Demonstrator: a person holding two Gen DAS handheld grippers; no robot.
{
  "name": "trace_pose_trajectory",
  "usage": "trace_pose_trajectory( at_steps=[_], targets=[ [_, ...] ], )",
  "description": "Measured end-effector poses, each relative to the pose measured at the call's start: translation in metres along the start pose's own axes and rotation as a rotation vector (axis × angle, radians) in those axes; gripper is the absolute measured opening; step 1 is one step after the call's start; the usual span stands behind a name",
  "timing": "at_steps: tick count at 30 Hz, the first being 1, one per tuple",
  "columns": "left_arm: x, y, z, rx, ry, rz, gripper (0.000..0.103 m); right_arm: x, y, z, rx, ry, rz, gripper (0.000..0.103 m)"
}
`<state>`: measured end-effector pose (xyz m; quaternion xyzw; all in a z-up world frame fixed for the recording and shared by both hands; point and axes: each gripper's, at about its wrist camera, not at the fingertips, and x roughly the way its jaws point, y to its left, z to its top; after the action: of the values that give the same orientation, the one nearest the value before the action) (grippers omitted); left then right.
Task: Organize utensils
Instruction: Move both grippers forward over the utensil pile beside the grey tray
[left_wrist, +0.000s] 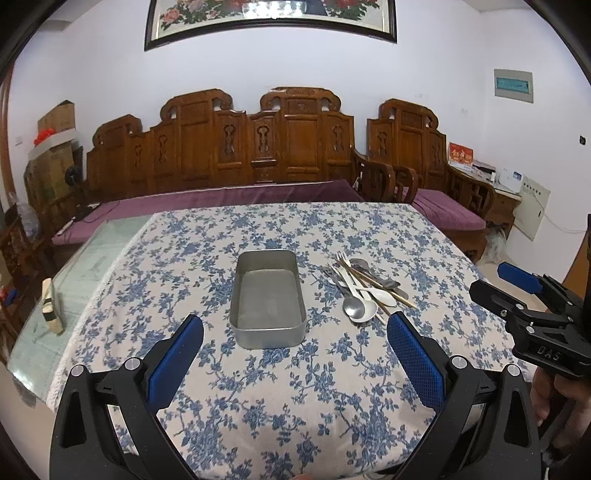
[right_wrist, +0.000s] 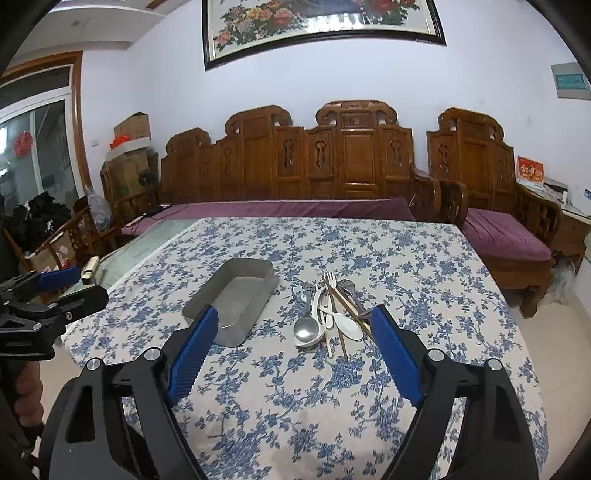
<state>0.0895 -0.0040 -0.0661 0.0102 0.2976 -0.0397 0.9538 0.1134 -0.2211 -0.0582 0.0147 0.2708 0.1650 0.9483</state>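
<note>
A table under a blue-floral tablecloth fills mid-frame. The utensil pile lies at centre, handles mostly pointing away. Left of it, the metal tin holds nothing. The left gripper and right gripper are both spread wide, grasping nothing.
</note>
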Motion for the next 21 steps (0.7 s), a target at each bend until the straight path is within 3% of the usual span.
trace_pose_trajectory(
  at_steps=[21],
  targets=[
    [0.107, -0.020, 0.029, 0.033, 0.102, -0.036, 0.097, 0.129, -0.075, 0.019, 0.008, 0.124, -0.019, 0.080]
  ],
)
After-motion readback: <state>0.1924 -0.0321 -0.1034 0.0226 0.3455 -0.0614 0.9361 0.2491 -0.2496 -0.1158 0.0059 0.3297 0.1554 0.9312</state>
